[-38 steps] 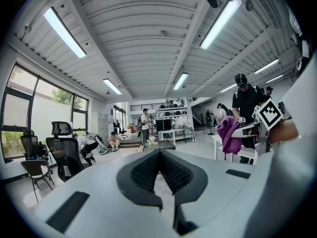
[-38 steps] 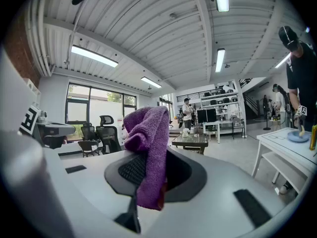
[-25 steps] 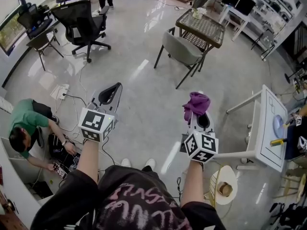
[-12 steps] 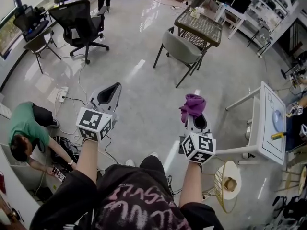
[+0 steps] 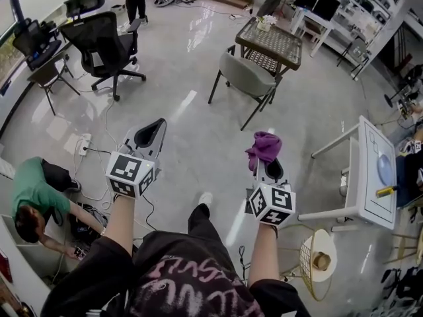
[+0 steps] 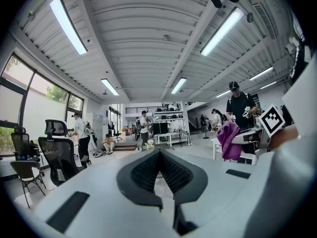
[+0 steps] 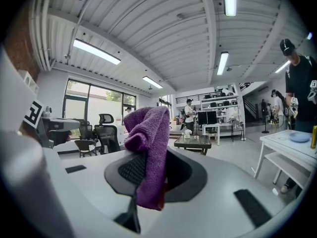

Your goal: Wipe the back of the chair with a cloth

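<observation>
right gripper: clamped tight on the purple cloth, jaws closed on its fold.
purple cloth: pinched in the right gripper, bunched up above the tips and hung down over one dark pad.
left gripper: squeezed closed with nothing inside, tips pressed together; held up beside the right gripper, well apart from it.
grey chair: stood well ahead of the right gripper, a little to its left, with its back turned toward both grippers; not touched by the cloth.
brown table: stood just past the grey chair, farther from the grippers.
white table: stood near the right gripper, off to its right.
black office chair: stood far ahead of the left gripper, off to its left.
person in green: crouched low on the floor, off to the left of the left gripper.
</observation>
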